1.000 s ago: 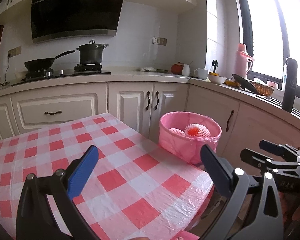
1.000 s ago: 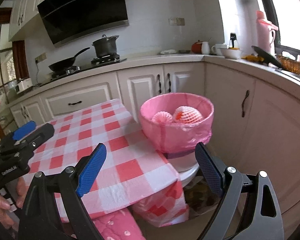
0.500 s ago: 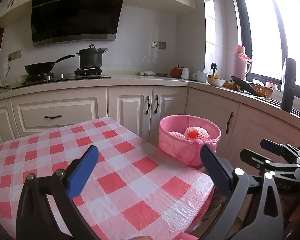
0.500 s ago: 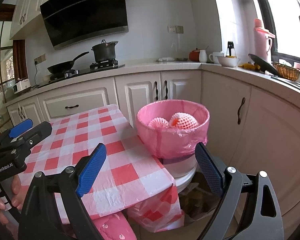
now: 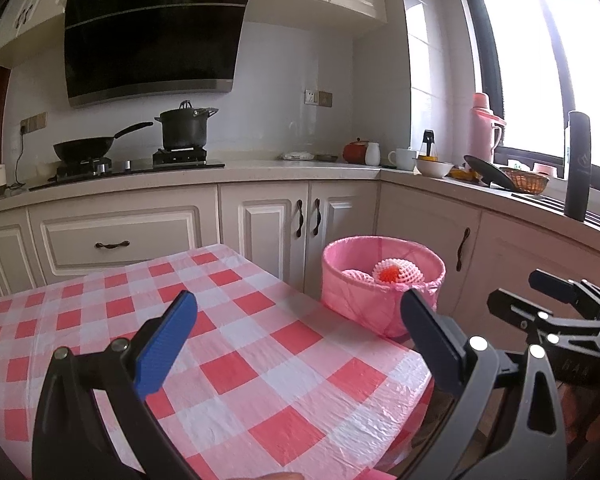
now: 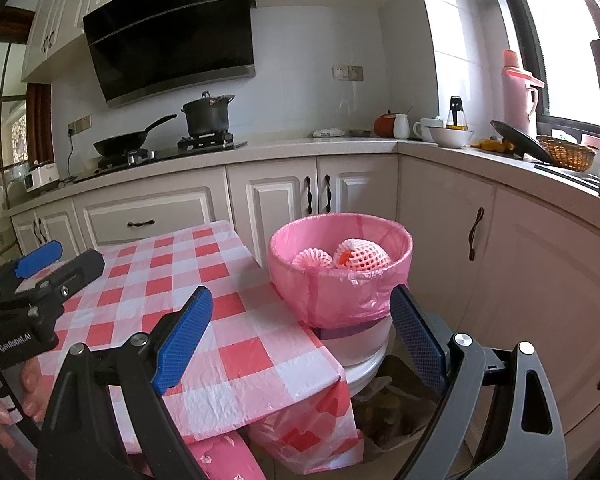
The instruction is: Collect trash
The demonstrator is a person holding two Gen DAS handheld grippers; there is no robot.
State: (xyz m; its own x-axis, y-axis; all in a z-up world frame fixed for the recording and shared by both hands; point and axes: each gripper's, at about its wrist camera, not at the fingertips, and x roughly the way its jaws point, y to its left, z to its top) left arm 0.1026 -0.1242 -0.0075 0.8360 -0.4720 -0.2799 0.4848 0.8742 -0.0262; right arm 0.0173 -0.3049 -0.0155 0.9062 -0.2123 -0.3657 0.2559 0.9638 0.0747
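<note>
A bin lined with a pink bag stands past the table's right corner, on a white stool. Two pink foam fruit nets lie inside it. My left gripper hovers open over the red-and-white checked tablecloth, with nothing between its blue-padded fingers. Lower and to the right, my right gripper is open and empty too, level with the bin's base. Each gripper shows in the other's view: the right one at the right edge, the left one at the left, held by a hand.
White cabinets and a counter run along the back and right. A wok and a pot sit on the hob. Bowls, a cup, a pink flask and a basket line the window side. A pink cushion shows below the table.
Both grippers have tilted up and drawn back a little, so the bin and table sit lower in view. Both stayed open and empty.
</note>
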